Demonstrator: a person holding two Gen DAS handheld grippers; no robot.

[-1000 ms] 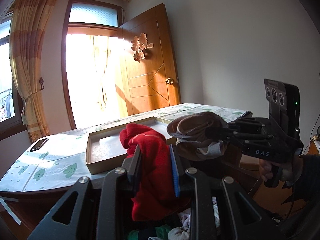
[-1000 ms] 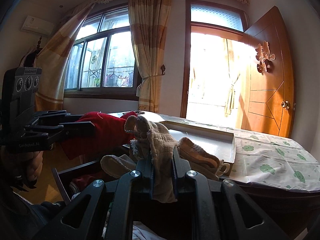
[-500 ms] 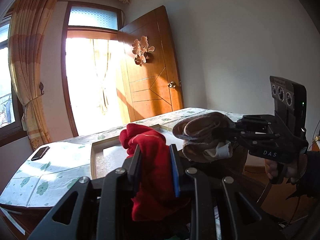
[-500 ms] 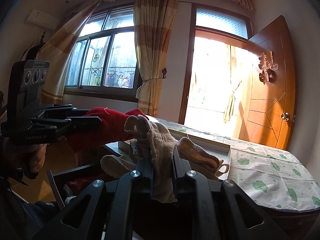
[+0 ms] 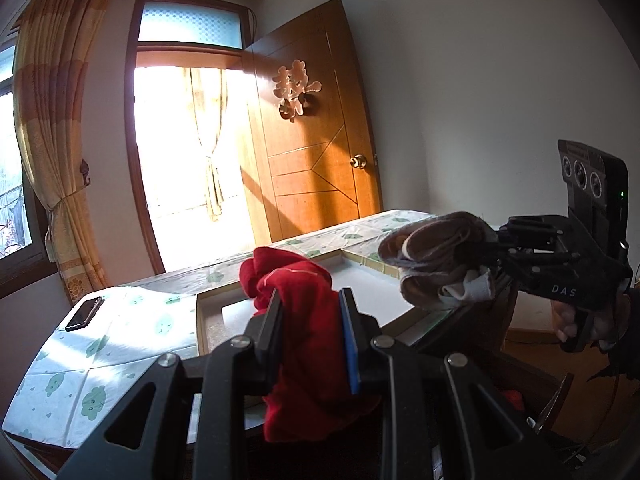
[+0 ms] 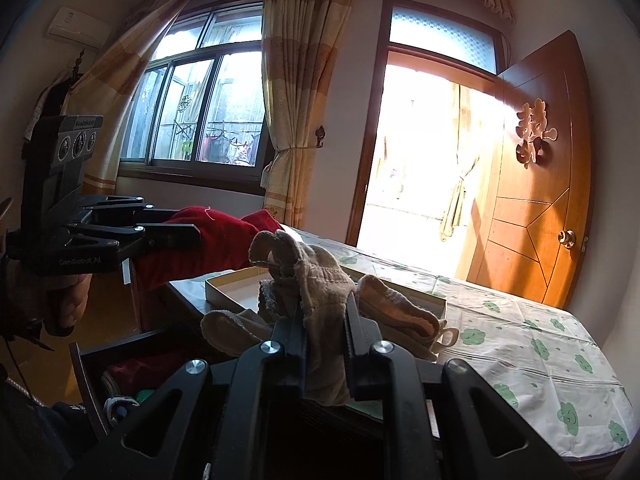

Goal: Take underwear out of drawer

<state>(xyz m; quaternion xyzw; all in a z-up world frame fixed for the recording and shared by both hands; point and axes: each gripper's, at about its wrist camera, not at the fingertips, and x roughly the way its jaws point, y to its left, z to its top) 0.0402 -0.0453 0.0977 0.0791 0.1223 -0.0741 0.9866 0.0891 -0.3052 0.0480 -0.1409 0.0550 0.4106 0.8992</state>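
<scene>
The left gripper [image 5: 310, 334] pinches red fleece underwear [image 5: 308, 344]; the right gripper [image 6: 326, 330] clamps beige knit underwear [image 6: 320, 292]. Only the right view shows the open dark drawer [image 6: 86, 376] below. Both bundles have risen since a second ago, above the shallow cardboard tray [image 5: 208, 300].

tray [image 5: 208, 320] on table [image 5: 120, 364], phone [image 5: 85, 313] left of it; drawer [image 6: 86, 376] below table edge

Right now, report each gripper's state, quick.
Left gripper: shut on the red fleece garment.
Right gripper: shut on the beige knitted cloth piece.
</scene>
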